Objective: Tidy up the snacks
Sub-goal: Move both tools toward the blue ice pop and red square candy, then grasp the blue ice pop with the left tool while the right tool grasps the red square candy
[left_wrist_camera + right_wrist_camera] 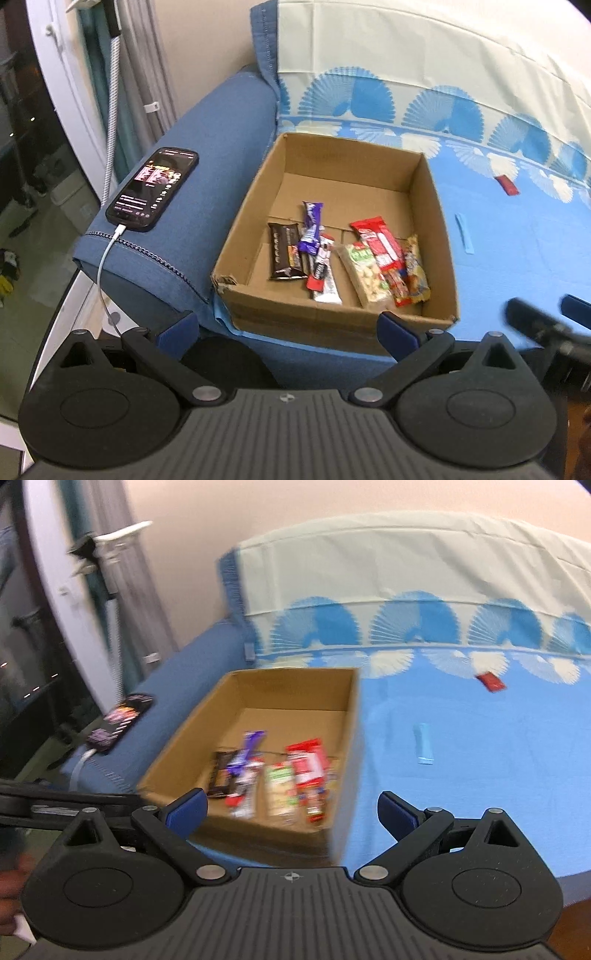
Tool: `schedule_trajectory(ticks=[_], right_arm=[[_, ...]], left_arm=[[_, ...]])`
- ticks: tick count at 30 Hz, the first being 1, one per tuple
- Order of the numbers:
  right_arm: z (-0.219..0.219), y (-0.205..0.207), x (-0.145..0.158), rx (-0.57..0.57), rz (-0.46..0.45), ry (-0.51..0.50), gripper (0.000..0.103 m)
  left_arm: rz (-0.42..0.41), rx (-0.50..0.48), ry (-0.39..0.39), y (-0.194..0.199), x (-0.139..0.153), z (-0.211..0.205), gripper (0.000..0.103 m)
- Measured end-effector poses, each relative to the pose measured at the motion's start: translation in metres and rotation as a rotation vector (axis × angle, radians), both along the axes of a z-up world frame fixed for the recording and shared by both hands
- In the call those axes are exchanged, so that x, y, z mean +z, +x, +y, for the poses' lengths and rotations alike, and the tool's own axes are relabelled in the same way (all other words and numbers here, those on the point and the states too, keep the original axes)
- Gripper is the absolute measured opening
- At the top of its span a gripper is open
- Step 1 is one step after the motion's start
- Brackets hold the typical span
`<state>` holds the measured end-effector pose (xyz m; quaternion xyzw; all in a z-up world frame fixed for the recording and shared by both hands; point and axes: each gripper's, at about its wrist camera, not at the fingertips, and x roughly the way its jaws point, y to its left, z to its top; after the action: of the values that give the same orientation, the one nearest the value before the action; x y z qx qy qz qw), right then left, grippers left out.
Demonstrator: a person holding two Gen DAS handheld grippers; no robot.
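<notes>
An open cardboard box (436, 206) sits on a blue sheet and holds several snack bars: a dark chocolate bar (284, 251), a purple one (311, 226), a red one (376, 240) and a green-white one (365, 273). The box also shows in the right wrist view (258, 690). A small red snack (506, 184) and a light blue stick (464, 233) lie on the sheet to the right of the box; both also show in the right wrist view, the red snack (490, 681) and the blue stick (424, 744). My left gripper (286, 330) is open and empty, in front of the box. My right gripper (291, 810) is open and empty, near the box's front right corner.
A phone (153, 188) on a charging cable lies on the blue sofa armrest (221, 122) left of the box. A patterned sheet (517, 258) covers the seat and backrest. A window and curtain stand at the far left. The right gripper's body (543, 325) shows at the lower right.
</notes>
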<state>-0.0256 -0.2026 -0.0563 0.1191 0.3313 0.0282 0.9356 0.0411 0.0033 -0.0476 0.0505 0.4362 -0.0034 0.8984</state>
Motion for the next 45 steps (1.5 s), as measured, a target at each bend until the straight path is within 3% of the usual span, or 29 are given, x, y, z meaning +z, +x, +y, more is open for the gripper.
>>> schedule_trajectory(ticks=[7,15,19,23,27,32,34,41,42,43,44,45], right_arm=[[-0.097,0.039,-0.028,-0.228,0.059,0.013,0.098],[-0.217,0.089,-0.057,-0.405,0.062,-0.057,0.098],[-0.267,0.129,-0.081,-0.424,0.071,-0.097,0.098],[-0.317,0.185,-0.118,-0.410,0.079,-0.140,0.099],[-0.354,0.245,-0.161,-0.343,0.101,-0.163,0.099],[-0.369,0.325,-0.217,-0.236,0.146,-0.203,0.099],[-0.374,0.355,-0.237,-0.226,0.168,-0.204,0.100],[-0.392,0.408,-0.252,-0.255,0.049,-0.233,0.102],[-0.392,0.410,-0.253,-0.249,0.044,-0.239,0.102],[-0.392,0.411,-0.253,-0.236,0.039,-0.243,0.090],[-0.392,0.407,-0.251,-0.216,0.018,-0.235,0.059],[-0.391,0.402,-0.248,-0.197,-0.007,-0.240,0.047]], left_arm=[[0.013,-0.042,0.031,0.050,0.008,-0.041,0.103],[0.052,-0.261,-0.018,0.127,0.008,-0.189,0.103],[0.125,-0.308,-0.044,0.175,-0.029,-0.270,0.103],[0.224,-0.314,0.010,0.222,-0.097,-0.330,0.103],[0.319,-0.283,0.064,0.262,-0.167,-0.353,0.103],[0.416,-0.233,0.084,0.291,-0.232,-0.346,0.103],[0.394,-0.193,-0.011,0.292,-0.234,-0.331,0.103],[0.381,-0.193,-0.012,0.287,-0.232,-0.323,0.101],[0.368,-0.182,-0.011,0.285,-0.230,-0.321,0.091],[0.345,-0.183,-0.020,0.283,-0.225,-0.318,0.067],[0.323,-0.192,-0.022,0.281,-0.215,-0.320,0.023],[0.311,-0.210,-0.021,0.278,-0.210,-0.319,0.010]])
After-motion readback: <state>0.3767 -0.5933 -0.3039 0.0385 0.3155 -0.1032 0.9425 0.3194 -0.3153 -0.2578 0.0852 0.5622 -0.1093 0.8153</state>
